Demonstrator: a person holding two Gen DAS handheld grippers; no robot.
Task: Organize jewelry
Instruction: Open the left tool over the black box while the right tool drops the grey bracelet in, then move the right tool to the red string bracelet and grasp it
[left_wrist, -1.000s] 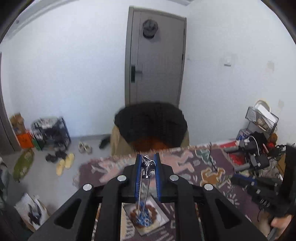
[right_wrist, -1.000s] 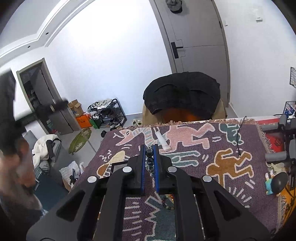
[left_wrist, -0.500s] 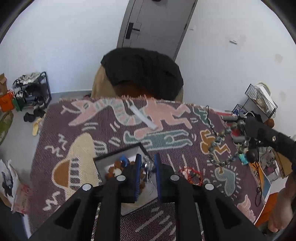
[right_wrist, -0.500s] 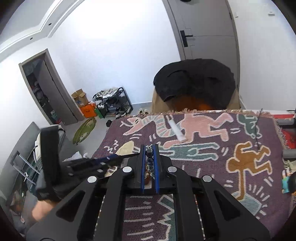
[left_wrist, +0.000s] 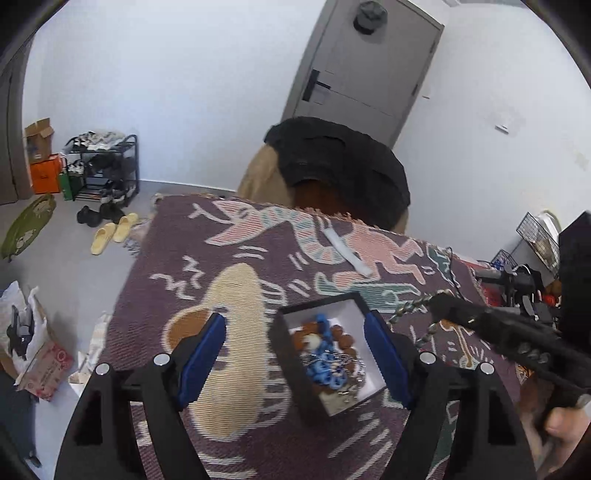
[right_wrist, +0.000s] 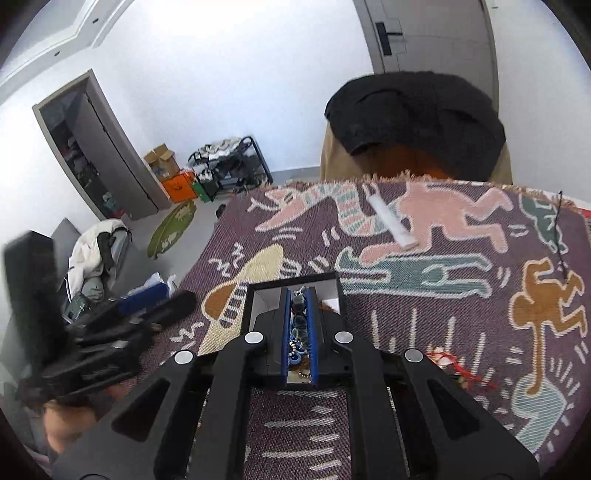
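The jewelry box (left_wrist: 325, 354) sits on the patterned blanket (left_wrist: 229, 258), beads (left_wrist: 325, 363) inside it. A flat strip (left_wrist: 349, 253) lies at twelve o'clock, the draped chair (left_wrist: 343, 166) beyond.

Patterned woven rug (left_wrist: 229, 302) covers the table. White flat strip (left_wrist: 349, 254) lies on rug's far part. Beyond rug: chair with black garment (left_wrist: 343, 166), grey door (left_wrist: 365, 70). Left of rug, on floor: shoe rack (left_wrist: 105, 170), yellow slippers (left_wrist: 112, 230).
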